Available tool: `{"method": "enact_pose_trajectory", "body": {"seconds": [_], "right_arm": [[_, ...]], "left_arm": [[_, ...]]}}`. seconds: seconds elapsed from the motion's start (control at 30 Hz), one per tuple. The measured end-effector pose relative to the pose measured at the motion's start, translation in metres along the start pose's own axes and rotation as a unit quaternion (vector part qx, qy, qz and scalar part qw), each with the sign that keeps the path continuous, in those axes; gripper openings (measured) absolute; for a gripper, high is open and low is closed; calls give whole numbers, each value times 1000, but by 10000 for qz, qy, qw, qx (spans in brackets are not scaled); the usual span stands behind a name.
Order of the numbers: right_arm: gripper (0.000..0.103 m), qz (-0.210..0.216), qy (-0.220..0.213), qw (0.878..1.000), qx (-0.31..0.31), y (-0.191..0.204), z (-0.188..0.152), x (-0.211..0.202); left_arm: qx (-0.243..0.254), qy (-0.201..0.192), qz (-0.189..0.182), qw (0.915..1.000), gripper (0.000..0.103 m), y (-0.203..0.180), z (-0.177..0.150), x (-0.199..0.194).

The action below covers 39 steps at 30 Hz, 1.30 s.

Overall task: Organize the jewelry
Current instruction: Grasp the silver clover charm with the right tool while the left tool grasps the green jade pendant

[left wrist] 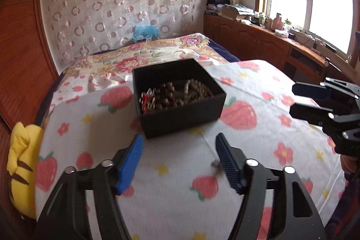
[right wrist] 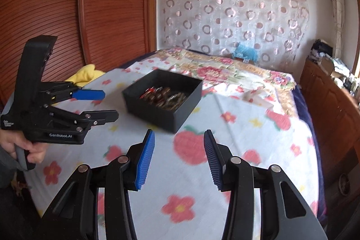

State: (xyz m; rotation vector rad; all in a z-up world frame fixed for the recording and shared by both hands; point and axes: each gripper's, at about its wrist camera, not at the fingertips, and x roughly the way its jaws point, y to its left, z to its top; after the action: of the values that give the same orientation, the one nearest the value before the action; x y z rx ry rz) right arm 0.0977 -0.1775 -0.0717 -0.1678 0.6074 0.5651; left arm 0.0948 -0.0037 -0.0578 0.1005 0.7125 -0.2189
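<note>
A black open box (left wrist: 180,115) stands on the strawberry-print cloth (left wrist: 171,172). Inside lie dark brown beads (left wrist: 167,93), a lighter bead strand (left wrist: 198,90) and a red and gold piece (left wrist: 148,101). The box also shows in the right wrist view (right wrist: 157,114). My left gripper (left wrist: 180,141) is open and empty, just short of the box's near wall. It shows from the side in the right wrist view (right wrist: 110,105). My right gripper (right wrist: 180,136) is open and empty, near the box's front corner; it shows at the right edge of the left wrist view (left wrist: 294,99).
A yellow plush toy (left wrist: 20,163) lies at the left edge of the cloth. A floral bedspread (left wrist: 144,55) lies behind the box. A wooden cabinet (left wrist: 258,42) with clutter runs along the right under the window. A wooden wardrobe (right wrist: 78,3) stands at the left.
</note>
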Motion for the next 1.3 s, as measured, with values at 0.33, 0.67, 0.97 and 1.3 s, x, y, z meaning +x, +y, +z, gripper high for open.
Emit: {"method": "enact_pose_trajectory", "body": {"seconds": [0.33,0.67,0.97,1.3], "right_arm": [[45,315,396,9982,-321,41,-38,-4],[42,672,729,9946,-321,63,-64,-9],[29,736,1182,9890,-497,71,-83,1],[17,642,1062,9909,-523,63,-78,-3]], "left_arm": [[-213,289,-59,9993,69,11,-31,-2],[-188,379,-113,9990,70,6,-43,-10],[-57,445,-205,9988,70,-9,-48,-9],[212,577,-285,9977,70,-25,-41,5]]}}
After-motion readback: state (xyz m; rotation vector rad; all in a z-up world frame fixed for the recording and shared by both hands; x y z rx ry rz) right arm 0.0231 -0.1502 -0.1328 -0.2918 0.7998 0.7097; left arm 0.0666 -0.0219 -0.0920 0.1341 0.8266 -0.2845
